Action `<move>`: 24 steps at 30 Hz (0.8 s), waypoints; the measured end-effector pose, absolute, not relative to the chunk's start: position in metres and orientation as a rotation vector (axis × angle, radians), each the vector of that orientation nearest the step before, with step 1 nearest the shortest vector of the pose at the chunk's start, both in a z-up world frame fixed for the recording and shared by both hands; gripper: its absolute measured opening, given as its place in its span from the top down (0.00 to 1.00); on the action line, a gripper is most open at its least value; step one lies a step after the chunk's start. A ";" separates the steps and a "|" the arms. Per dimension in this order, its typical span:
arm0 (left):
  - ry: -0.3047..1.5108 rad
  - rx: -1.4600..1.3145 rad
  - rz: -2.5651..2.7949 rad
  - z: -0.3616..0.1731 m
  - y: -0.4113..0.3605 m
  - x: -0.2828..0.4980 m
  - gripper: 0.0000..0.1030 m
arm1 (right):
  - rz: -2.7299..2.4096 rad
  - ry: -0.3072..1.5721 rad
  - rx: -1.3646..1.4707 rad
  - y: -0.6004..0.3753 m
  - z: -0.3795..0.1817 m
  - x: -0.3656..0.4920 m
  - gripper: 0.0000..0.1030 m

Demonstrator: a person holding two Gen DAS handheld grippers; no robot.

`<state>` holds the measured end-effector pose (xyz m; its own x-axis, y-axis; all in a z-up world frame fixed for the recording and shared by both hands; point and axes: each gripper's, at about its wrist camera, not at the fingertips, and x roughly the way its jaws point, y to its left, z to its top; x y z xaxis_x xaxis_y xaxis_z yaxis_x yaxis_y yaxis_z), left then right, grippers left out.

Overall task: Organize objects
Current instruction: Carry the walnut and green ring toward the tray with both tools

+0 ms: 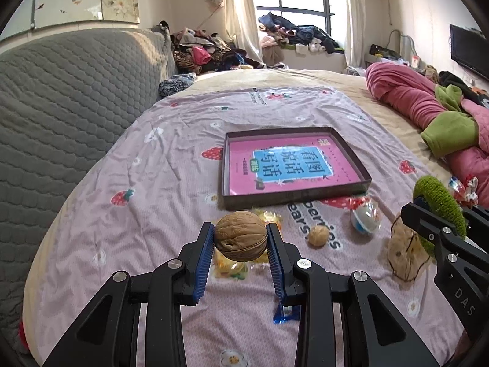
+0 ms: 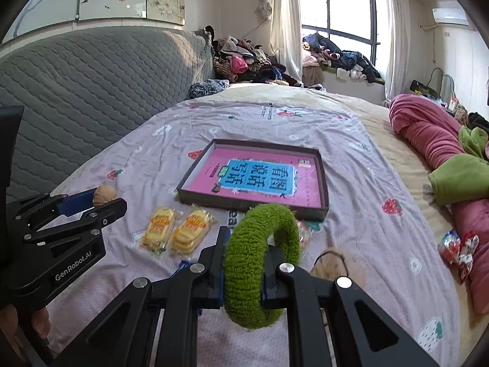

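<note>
My left gripper is shut on a large walnut, held above the strawberry-print sheet; from the right wrist view the same walnut shows at the far left in that gripper. My right gripper is shut on a fuzzy green ring, which also appears at the right edge as the green ring. Ahead lies a shallow dark box holding a pink book; in the right view the box sits just beyond the ring.
On the sheet lie a small walnut, a clear wrapped ball, a tan pouch, two yellow snack packs and a blue wrapper. A grey headboard stands left; pink and green bedding lies right.
</note>
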<state>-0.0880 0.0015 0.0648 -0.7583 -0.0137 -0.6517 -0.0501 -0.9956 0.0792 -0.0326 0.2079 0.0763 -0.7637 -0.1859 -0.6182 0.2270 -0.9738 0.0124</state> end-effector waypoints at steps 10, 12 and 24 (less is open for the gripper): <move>0.167 -1.079 2.941 0.073 0.014 -0.121 0.66 | -2.804 0.092 0.950 0.220 0.086 -0.068 0.85; 0.161 -1.087 2.939 0.073 0.015 -0.129 0.66 | -2.813 0.081 0.945 0.223 0.088 -0.076 0.85; 0.173 -1.090 2.946 0.073 0.030 -0.176 0.66 | -2.824 0.107 0.904 0.228 0.098 -0.118 0.85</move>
<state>-0.1764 0.0299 0.0735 -0.7599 -0.0425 -0.6487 -0.0337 -0.9939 0.1047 -0.1176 0.2277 0.0983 -0.8007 -0.1432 -0.5817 0.1868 -0.9823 -0.0154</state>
